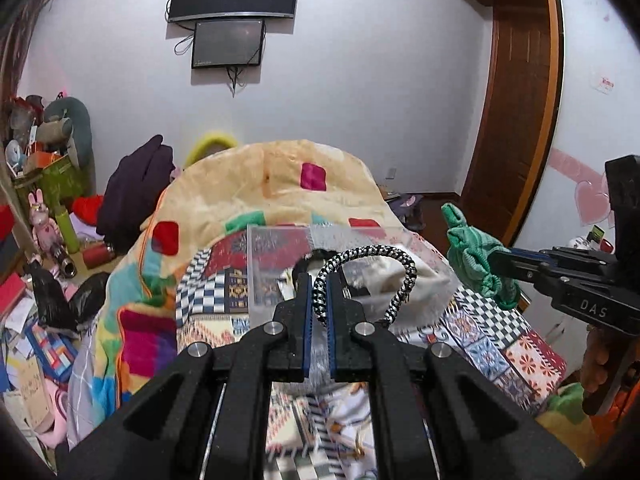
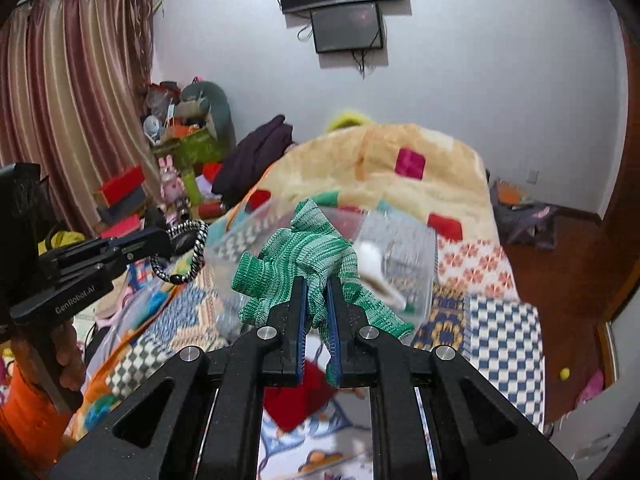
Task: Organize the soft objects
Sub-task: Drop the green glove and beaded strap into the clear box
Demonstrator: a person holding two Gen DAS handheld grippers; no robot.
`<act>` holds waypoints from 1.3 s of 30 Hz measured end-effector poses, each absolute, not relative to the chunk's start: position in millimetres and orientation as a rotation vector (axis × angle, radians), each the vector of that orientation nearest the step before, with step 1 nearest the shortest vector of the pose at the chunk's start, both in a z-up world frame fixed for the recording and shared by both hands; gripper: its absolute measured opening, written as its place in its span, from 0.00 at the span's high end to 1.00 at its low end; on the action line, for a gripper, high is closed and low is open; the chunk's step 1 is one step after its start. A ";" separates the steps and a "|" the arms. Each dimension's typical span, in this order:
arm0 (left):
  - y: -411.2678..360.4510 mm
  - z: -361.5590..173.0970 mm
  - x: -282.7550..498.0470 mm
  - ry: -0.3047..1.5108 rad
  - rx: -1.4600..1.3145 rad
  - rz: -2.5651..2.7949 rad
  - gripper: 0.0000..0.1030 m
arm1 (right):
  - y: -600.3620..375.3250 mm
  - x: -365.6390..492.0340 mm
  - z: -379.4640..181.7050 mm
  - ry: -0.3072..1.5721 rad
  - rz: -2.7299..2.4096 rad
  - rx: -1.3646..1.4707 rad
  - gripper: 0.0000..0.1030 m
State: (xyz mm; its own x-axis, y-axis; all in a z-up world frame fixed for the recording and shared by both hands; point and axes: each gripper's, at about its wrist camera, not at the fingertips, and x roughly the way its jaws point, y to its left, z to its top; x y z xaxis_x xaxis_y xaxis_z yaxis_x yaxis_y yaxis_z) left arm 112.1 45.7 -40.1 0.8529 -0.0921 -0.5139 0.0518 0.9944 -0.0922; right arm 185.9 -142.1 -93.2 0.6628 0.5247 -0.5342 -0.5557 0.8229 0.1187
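Observation:
My left gripper [image 1: 319,280] is shut on a black-and-white braided cord loop [image 1: 370,268] and holds it above a clear plastic box [image 1: 276,264] on the bed. The same gripper and cord [image 2: 182,250] show at the left of the right wrist view. My right gripper [image 2: 317,286] is shut on a green knitted glove [image 2: 304,256], held in the air over the clear box [image 2: 400,264]. The glove [image 1: 474,256] also shows at the right of the left wrist view. A white soft item [image 2: 370,262] lies inside the box.
The bed has a patchwork sheet [image 2: 504,332] and a heaped cream blanket [image 1: 280,176] behind the box. A red item [image 2: 296,404] lies under my right gripper. Cluttered boxes, toys and bags [image 1: 44,216] fill the left side. A wooden door [image 1: 516,120] stands at right.

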 end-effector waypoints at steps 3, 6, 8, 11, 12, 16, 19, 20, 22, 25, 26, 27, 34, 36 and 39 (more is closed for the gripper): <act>47.2 -39.7 128.2 0.546 -0.068 -0.078 0.95 | -137.7 195.4 -89.5 0.570 0.608 -0.057 0.91; 48.1 -43.0 145.3 0.558 -0.054 -0.075 0.95 | -132.5 206.0 -88.7 0.568 0.608 -0.058 0.91; 48.3 -47.1 157.6 0.571 -0.038 -0.069 0.95 | -127.0 214.3 -91.2 0.571 0.607 -0.061 0.91; 47.8 -59.2 177.4 0.604 -0.023 -0.066 0.95 | -115.3 228.8 -103.0 0.597 0.608 -0.079 0.91; 48.1 -64.5 183.0 0.615 -0.020 -0.066 0.95 | -112.4 232.3 -106.4 0.606 0.607 -0.086 0.91; 48.6 -83.0 201.8 0.659 -0.019 -0.064 0.95 | -100.1 250.0 -129.1 0.663 0.593 -0.120 0.91; 47.6 -94.4 214.7 0.690 -0.020 -0.059 0.95 | -96.3 258.6 -142.0 0.700 0.579 -0.133 0.91; 47.3 -97.4 218.3 0.697 -0.019 -0.058 0.95 | -96.2 260.9 -145.4 0.710 0.575 -0.136 0.91; 45.6 -102.1 224.0 0.713 -0.014 -0.058 0.95 | -96.3 261.8 -148.9 0.720 0.569 -0.142 0.91; 42.2 -107.2 227.0 0.729 -0.005 -0.064 0.95 | -97.0 261.2 -148.9 0.724 0.575 -0.149 0.89; 41.3 -108.1 227.6 0.734 -0.003 -0.062 0.95 | -96.7 261.8 -148.4 0.726 0.574 -0.148 0.88; 40.5 -109.1 227.0 0.737 -0.001 -0.057 0.95 | -96.8 262.0 -148.0 0.732 0.575 -0.146 0.86; 39.3 -98.5 213.6 0.720 0.004 -0.066 0.83 | -101.7 254.5 -136.7 0.745 0.593 -0.122 0.60; 39.6 -90.9 205.6 0.697 0.008 -0.068 0.71 | -107.1 248.7 -129.1 0.728 0.592 -0.116 0.54; 40.3 -78.3 191.1 0.655 0.013 -0.065 0.56 | -114.7 239.9 -119.6 0.702 0.589 -0.111 0.44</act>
State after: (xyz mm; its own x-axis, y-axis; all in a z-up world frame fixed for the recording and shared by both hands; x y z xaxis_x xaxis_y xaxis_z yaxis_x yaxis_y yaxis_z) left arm 191.1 40.3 -78.3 0.7912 -0.0568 -0.6089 0.0648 0.9979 -0.0089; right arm 239.9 -114.7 -119.6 0.6093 0.4722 -0.6370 -0.5451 0.8329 0.0961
